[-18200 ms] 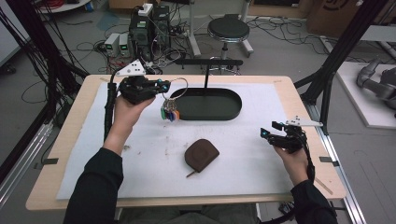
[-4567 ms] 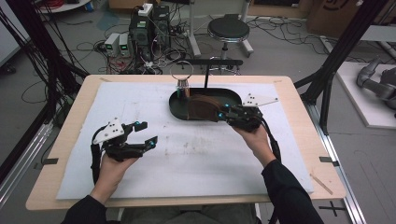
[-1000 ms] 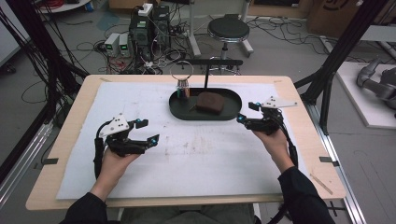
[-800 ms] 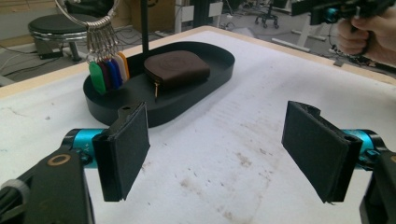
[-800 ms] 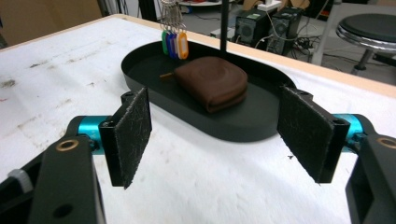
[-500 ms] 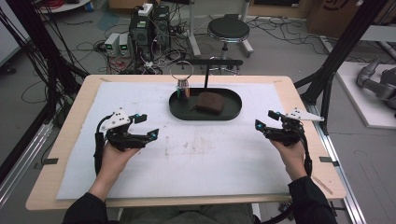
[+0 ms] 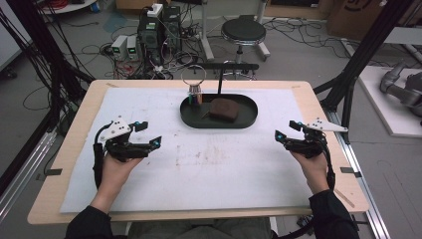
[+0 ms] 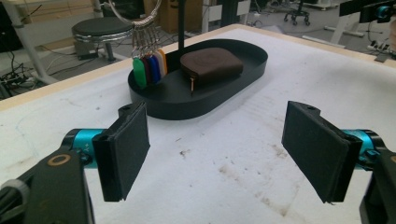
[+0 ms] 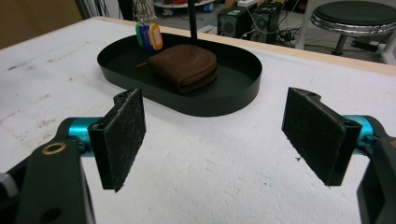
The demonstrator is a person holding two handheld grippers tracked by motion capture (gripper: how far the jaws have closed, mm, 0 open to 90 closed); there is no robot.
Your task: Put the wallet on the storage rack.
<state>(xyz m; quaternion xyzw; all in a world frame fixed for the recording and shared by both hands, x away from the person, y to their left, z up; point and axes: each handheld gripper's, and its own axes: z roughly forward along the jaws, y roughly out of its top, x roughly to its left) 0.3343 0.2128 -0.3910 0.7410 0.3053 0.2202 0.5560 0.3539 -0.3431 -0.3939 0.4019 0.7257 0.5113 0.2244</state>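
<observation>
In the black oval tray (image 7: pixel 249 121) at the far middle of the table lies the pouch (image 7: pixel 223 109), a small brown leather case with a rounded top, a stitched edge and a zip pull hanging toward the tray's left end, just beside coloured key tags (image 8: pixel 148 69) on a ring. Both grippers are well apart from it over the white mat (image 7: pixel 209 164): the left gripper (image 7: pixel 145 138) has its jaws spread wide with nothing between them, and the right gripper (image 7: pixel 285 134) has just been opening its jaws, now wide and empty.

A round black stool (image 7: pixel 243 32) stands behind the table, well apart. Computer equipment (image 7: pixel 156 25) and loose cables (image 7: pixel 308 35) occupy the floor beside it. Black frame struts (image 7: pixel 370 45) rise at right.
</observation>
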